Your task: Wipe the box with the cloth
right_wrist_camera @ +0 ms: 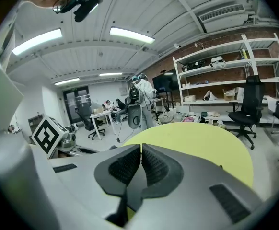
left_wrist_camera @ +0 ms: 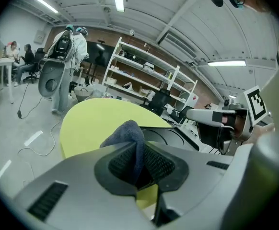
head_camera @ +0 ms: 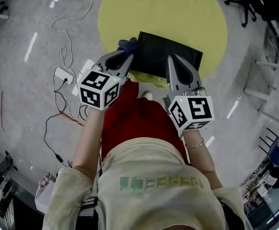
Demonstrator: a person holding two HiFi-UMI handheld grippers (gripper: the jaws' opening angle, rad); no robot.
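1. Head view: a black box (head_camera: 166,55) is lying on a round yellow tabletop (head_camera: 163,8), at the edge nearest the person. The left gripper (head_camera: 126,57) is reaching to the box's left end. A dark blue cloth (head_camera: 126,44) is bunching at its tip, right against that end of the box. The right gripper (head_camera: 174,60) is pointing onto the near right part of the box; whether it is touching the box cannot be told here. Cables (head_camera: 65,56) are trailing over the floor (head_camera: 24,104) well to the left of the box.
2. Left gripper view: the jaws are clamping on the cloth, and a fold of it is standing up between the ribbed pads. The box's dark top is showing just right of the cloth. The right gripper is reaching in at the far right side of the box.
3. Right gripper view: the jaws are pressing together with nothing between them. The yellow tabletop is spreading out beyond them. The left gripper's marker cube (right_wrist_camera: 48,135) is showing toward the box's other end.
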